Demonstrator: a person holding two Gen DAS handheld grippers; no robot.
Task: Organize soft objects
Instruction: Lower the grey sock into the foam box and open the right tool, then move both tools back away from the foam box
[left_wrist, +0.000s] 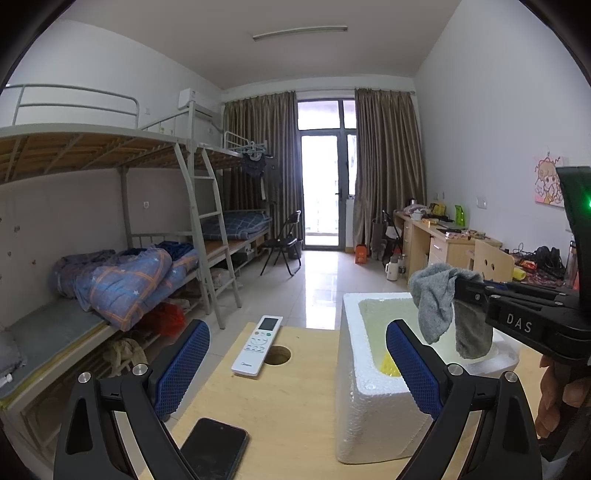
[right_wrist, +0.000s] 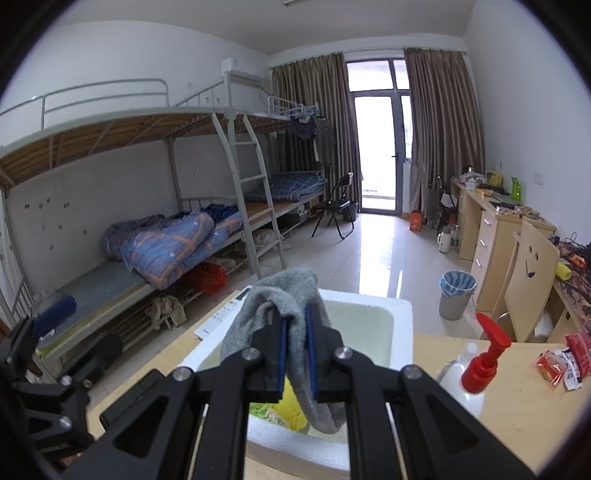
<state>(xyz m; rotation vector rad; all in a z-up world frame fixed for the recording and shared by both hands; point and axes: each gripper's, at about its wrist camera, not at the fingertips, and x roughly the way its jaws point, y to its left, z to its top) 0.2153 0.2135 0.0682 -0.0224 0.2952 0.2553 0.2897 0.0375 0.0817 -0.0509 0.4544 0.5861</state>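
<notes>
right tool (right_wrist: 295, 354): pressed together on a crumpled grey knit sock (right_wrist: 291, 321), pinching it around the middle so both ends flop down either side of the blue pads. looks like a solid bite.

left tool (left_wrist: 297, 373): spread wide, holding nothing, hanging over the pale wooden bench (left_wrist: 295, 406) just beside the box.

where the sock is: up in the air above the open white styrofoam box (right_wrist: 402, 332), not touching it. from the left camera the sock (left_wrist: 436, 306) dangles right over the box (left_wrist: 369, 417) opening.

how it'll handle: super light, totally limp, no stiffness at all, nothing to break. fuzzy knit so it shouldn't slip out of the pads, but it might cling to them a bit on release. a mid-body pinch like this is fine, just expect the loose ends to swing and maybe catch the rim.

box contents: something yellow (right_wrist: 280, 406) lying at the bottom, can't tell what exactly. otherwise mostly bare off-white interior, plenty of room.

other bench stuff: white air-con remote (left_wrist: 258, 347) and black smartphone (left_wrist: 214, 450) to the left of the box, white pump bottle with a red top (right_wrist: 476, 369) and red-and-white snack packets (right_wrist: 565, 362) to the right. all outside the box, none looks soft.

my guess: just open the right tool and let it drop in.
</notes>
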